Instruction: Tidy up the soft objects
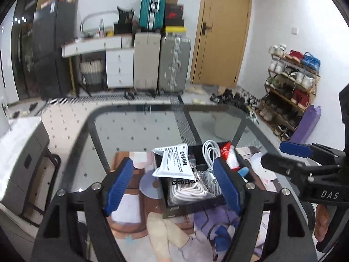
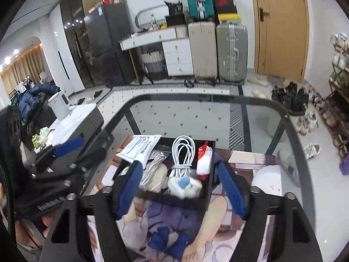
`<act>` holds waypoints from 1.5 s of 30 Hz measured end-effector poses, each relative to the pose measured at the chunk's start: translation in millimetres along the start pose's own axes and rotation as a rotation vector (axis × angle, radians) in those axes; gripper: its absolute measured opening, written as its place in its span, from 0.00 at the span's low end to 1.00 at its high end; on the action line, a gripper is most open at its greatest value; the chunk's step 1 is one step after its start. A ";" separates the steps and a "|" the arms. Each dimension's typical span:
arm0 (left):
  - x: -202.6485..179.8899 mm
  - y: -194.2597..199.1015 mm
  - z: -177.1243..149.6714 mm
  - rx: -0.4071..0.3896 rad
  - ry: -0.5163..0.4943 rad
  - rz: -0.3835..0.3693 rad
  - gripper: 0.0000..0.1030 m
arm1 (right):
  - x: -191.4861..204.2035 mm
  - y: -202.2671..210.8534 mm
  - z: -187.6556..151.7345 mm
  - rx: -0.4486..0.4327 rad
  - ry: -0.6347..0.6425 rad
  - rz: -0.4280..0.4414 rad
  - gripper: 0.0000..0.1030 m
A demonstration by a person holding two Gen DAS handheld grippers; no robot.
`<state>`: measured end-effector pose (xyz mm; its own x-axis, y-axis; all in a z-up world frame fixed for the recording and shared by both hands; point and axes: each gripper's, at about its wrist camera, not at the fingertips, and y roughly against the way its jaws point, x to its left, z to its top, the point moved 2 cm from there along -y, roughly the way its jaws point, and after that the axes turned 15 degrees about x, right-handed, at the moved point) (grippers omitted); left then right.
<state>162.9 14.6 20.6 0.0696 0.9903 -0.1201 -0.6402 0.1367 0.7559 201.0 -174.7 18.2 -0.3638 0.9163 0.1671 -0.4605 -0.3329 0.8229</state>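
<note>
On the glass table [image 2: 283, 131] — black box [image 2: 208, 187], suitcases [image 2: 218, 52] beyond — both grippers' fingers spread wide, empty.

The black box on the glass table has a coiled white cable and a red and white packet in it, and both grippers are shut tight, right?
Not quite. The black box on the glass table does hold the coiled white cable and red and white packet, but both wrist views show the left gripper and right gripper open, holding nothing.

A black box [image 1: 172, 207] filled with a white packet [image 1: 174, 163], a white cable [image 1: 210, 152] and socks [image 1: 187, 188] is framed between the left gripper's [image 1: 174, 185] spread fingers.
</note>
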 end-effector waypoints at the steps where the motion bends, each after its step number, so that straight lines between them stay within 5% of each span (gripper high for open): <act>1: 1.2 10.3 -2.2 -0.025 0.006 0.003 0.83 | 2.0 8.1 -6.5 -0.017 0.002 0.007 0.79; 12: 2.2 68.7 -58.6 -0.134 0.019 0.027 0.89 | 24.8 60.8 -90.2 -0.128 -0.014 -0.005 0.83; 23: -8.8 110.8 -132.3 -0.251 0.017 0.053 0.98 | 47.8 85.7 -176.1 -0.239 -0.063 -0.055 0.98; 29: -4.8 123.2 -170.3 -0.253 0.022 0.047 1.00 | 54.8 94.2 -208.8 -0.282 0.007 -0.112 0.99; 35: -7.6 121.0 -198.0 -0.217 -0.005 0.047 1.00 | 44.0 90.9 -225.2 -0.260 -0.042 -0.122 0.99; 45: -7.1 124.2 -195.1 -0.234 0.030 0.050 1.00 | 44.2 94.7 -224.1 -0.275 -0.053 -0.115 0.99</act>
<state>-66.4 19.8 -10.1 0.0134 0.9941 -0.1080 -0.8022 0.0752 0.5923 -40.2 -215.6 -18.2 -0.2573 0.9595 0.1150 -0.7012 -0.2673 0.6610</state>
